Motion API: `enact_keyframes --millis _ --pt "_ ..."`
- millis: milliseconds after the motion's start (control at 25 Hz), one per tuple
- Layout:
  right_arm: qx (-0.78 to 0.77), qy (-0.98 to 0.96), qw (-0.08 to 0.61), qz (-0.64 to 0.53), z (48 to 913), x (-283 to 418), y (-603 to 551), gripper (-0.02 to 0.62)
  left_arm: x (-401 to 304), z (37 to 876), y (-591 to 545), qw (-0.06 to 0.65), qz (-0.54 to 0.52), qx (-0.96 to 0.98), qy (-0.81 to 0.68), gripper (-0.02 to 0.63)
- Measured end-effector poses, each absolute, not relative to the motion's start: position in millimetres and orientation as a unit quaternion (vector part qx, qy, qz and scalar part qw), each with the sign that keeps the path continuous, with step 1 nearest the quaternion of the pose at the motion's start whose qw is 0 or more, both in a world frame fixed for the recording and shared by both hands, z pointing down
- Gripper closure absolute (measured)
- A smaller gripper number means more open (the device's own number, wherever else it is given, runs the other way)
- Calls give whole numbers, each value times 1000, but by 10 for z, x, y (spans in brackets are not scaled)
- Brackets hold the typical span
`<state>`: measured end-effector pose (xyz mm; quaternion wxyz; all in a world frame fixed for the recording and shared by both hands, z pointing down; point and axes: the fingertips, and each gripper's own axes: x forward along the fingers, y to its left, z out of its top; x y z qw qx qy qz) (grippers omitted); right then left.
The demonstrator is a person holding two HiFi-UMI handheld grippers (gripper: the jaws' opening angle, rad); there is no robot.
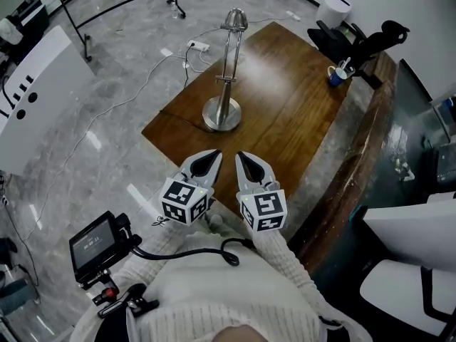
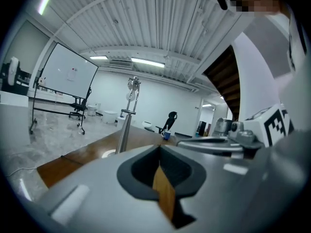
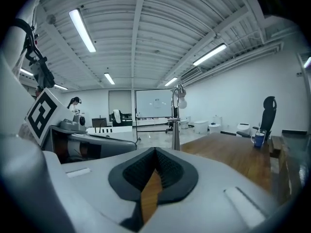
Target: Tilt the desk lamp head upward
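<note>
A silver desk lamp (image 1: 225,70) stands upright on the wooden table (image 1: 285,120), with a round base (image 1: 221,115) and a small head (image 1: 234,19) at the top of its stem. The lamp also shows as a thin post in the left gripper view (image 2: 127,120) and in the right gripper view (image 3: 176,120). My left gripper (image 1: 214,153) and right gripper (image 1: 239,155) sit side by side over the table's near corner, well short of the lamp. Both are shut with nothing between their jaws.
A blue mug (image 1: 335,75) stands at the table's far right edge, beside a black office chair (image 1: 356,45). A white power strip and cable (image 1: 197,46) lie on the grey floor behind the table. A whiteboard on a wheeled stand (image 2: 65,79) stands to the left.
</note>
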<state>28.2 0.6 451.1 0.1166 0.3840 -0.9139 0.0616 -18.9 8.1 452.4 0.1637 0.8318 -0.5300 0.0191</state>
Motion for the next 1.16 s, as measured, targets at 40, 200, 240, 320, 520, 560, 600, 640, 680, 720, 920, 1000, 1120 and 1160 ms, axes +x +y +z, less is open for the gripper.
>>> enact_keyframes --millis 40,200,240,320,520,560,600,640,680,720,920,1000,1120,1160 --pt "385 -913 116 65 4512 264 12 598 -205 4532 84 164 23 832 -530 598" --pt "389 -910 119 79 4546 168 -13 598 -259 4569 51 167 33 835 -523 598" --pt "391 -909 118 80 4547 164 -12 598 -246 4571 52 164 36 837 -521 598" --pt "397 -908 110 81 4530 184 -14 598 -203 4562 64 153 42 843 -514 598" --pt "408 -902 111 83 4499 225 -21 598 -172 4563 85 156 47 850 -502 598" --pt "410 -901 112 83 4494 224 -28 598 -176 4568 79 158 47 850 -500 598" --pt "412 -900 112 83 4496 230 -27 598 -172 4572 80 158 47 851 -498 598" --pt "414 -899 113 84 4503 244 -17 598 -162 4576 90 157 48 852 -498 598" --pt "415 -898 114 85 4510 260 1 598 -152 4578 105 155 48 852 -498 598" --pt "416 -898 116 84 4515 272 22 598 -146 4578 119 153 48 851 -499 598" --pt "410 -900 126 78 4530 270 82 598 -162 4571 144 155 46 852 -498 598" --pt "411 -899 129 79 4539 277 69 598 -162 4572 135 157 46 853 -495 598" --pt "413 -898 131 81 4547 276 47 598 -166 4585 125 157 48 854 -493 598" --pt "414 -897 131 82 4548 275 40 598 -168 4590 123 158 49 854 -493 598"
